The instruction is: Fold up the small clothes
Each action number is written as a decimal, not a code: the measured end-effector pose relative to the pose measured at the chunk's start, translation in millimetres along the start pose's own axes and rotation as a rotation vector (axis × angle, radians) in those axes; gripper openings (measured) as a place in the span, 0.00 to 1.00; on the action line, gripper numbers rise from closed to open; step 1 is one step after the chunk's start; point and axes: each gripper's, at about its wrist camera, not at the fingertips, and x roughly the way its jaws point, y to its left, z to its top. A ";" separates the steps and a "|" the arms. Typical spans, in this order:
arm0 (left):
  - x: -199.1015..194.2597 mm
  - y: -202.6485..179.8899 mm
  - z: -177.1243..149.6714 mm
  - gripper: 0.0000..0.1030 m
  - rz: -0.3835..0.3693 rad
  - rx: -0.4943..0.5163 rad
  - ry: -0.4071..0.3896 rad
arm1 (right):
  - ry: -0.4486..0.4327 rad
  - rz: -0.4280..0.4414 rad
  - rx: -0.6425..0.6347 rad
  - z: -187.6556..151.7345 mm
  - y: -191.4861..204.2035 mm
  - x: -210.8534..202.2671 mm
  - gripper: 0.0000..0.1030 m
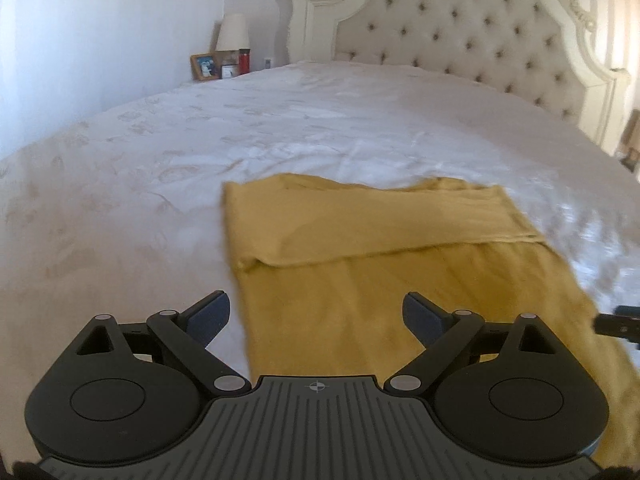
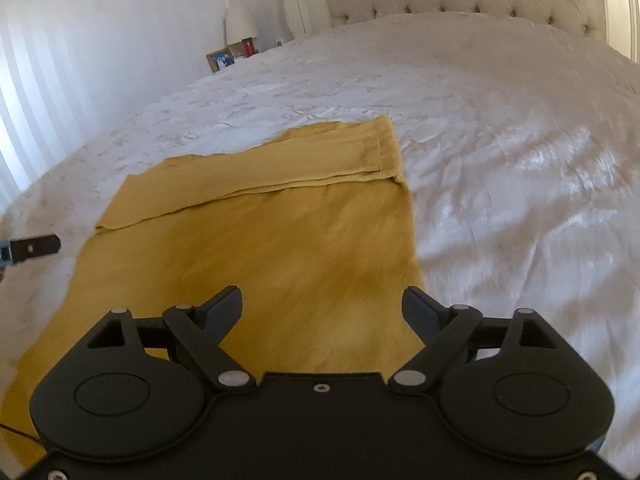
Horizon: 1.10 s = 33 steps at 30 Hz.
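The left gripper [image 1: 316, 316] hangs over the bed with its fingers spread wide and nothing between the pads; its left finger [image 1: 208, 314] is over bare bedspread, its right finger [image 1: 424, 316] over yellow cloth. The right gripper [image 2: 322, 312] is likewise wide apart and empty, with both fingers above the cloth, the right one near the cloth's right edge. The yellow garment [image 1: 360, 280] lies flat on the white bedspread [image 1: 140, 180], starting beneath the fingers and running away from them. In the left wrist view its left edge passes just inside the left finger and the cloth spreads off past the right finger to the frame's right side. In the right wrist view the same garment [image 2: 260, 248] fills the space between and left of the fingers. Just beyond the fingertips in both views, a folded-over layer with a hemmed edge crosses the cloth from side to side, and the far end of the garment lies a little past it. At the edge of each view the tip of the other gripper shows beside the cloth. Farther on is rumpled bedspread, then a tufted headboard [image 1: 460, 28], and off to the left a lamp [image 1: 232, 32], a picture frame [image 1: 203, 66] and a red bottle [image 1: 244, 60].
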 end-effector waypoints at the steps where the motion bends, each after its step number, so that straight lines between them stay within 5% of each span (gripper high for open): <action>1: -5.2 -3.1 -4.6 0.92 -0.007 -0.006 0.005 | -0.003 0.002 0.006 -3.4 0.8 -5.2 0.86; 10: -38.0 -26.5 -54.2 0.92 -0.023 -0.013 0.096 | 0.028 0.018 0.019 -34.8 2.3 -39.8 0.86; 22: -55.2 -38.5 -114.4 0.92 -0.001 -0.048 0.218 | 0.208 -0.003 -0.006 -84.7 6.3 -51.5 0.88; 28: -67.3 -42.4 -129.5 0.92 0.022 -0.037 0.199 | 0.210 -0.003 -0.009 -91.6 9.1 -54.8 0.94; 33: -89.9 -36.0 -125.7 0.92 0.113 -0.061 0.093 | 0.204 0.001 -0.007 -94.4 8.5 -52.1 0.95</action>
